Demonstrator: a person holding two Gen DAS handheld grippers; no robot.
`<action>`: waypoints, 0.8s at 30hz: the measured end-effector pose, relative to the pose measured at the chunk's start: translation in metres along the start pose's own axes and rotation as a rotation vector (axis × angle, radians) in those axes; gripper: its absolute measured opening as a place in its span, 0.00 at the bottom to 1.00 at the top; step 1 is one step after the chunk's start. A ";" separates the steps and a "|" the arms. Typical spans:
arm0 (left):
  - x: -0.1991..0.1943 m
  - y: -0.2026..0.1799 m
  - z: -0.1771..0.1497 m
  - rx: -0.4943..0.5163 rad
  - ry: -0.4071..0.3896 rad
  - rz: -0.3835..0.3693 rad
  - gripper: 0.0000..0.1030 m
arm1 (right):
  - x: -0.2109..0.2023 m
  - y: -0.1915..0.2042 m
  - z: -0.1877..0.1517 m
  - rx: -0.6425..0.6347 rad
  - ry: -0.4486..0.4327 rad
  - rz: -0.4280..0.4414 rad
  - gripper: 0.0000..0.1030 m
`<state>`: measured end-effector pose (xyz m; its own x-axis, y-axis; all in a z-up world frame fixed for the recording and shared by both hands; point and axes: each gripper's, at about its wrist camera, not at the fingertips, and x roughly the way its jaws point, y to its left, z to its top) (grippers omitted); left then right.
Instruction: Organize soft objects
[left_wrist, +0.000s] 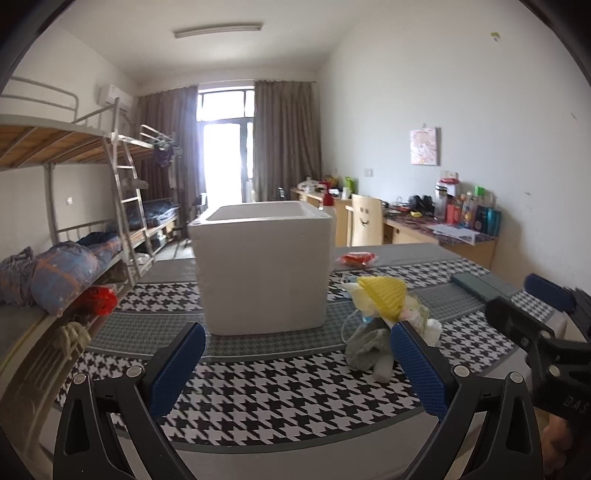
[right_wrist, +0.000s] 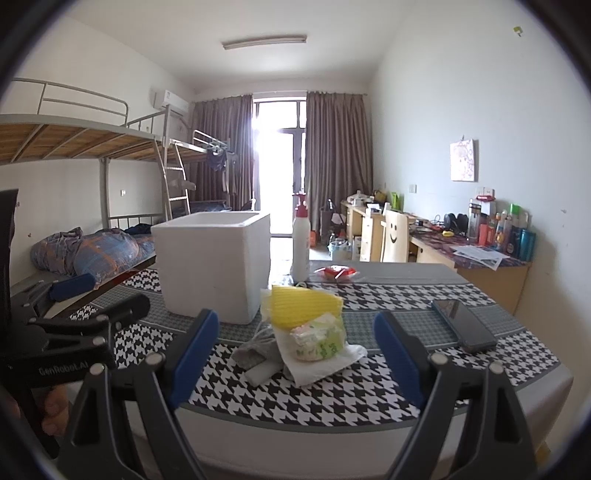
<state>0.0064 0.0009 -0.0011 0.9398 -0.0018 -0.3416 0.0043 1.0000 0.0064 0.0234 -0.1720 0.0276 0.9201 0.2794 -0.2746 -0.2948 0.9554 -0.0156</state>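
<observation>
A white foam box (left_wrist: 264, 269) stands open-topped on the houndstooth tablecloth; it also shows in the right wrist view (right_wrist: 212, 264). Right of it lies a pile of soft things: a yellow sponge (left_wrist: 384, 295) (right_wrist: 304, 304), a grey cloth (left_wrist: 365, 345) (right_wrist: 255, 352), a packet on a white tissue (right_wrist: 319, 341). My left gripper (left_wrist: 297, 365) is open and empty, just short of the box and pile. My right gripper (right_wrist: 295, 356) is open and empty, with the pile between and beyond its fingers.
A dark phone (right_wrist: 463, 325) (left_wrist: 480, 284) lies right of the pile. A red packet (left_wrist: 356, 258) (right_wrist: 336, 273) and a white spray bottle (right_wrist: 301, 240) stand behind. Bunk beds (left_wrist: 74, 229) are at left, a cluttered desk (right_wrist: 484, 254) and smiley chair (right_wrist: 393, 236) at right.
</observation>
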 end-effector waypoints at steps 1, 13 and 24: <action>0.001 -0.001 0.000 0.001 0.002 -0.002 0.98 | 0.001 0.000 0.000 0.000 0.002 0.000 0.86; 0.023 0.004 0.011 -0.017 0.039 -0.037 0.98 | 0.034 -0.002 0.012 0.003 0.062 0.010 0.86; 0.055 0.011 0.019 -0.029 0.108 -0.014 0.98 | 0.062 -0.013 0.014 -0.011 0.134 -0.017 0.86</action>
<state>0.0643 0.0114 -0.0023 0.8973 -0.0168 -0.4411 0.0059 0.9996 -0.0261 0.0875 -0.1659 0.0244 0.8825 0.2471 -0.4001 -0.2829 0.9586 -0.0319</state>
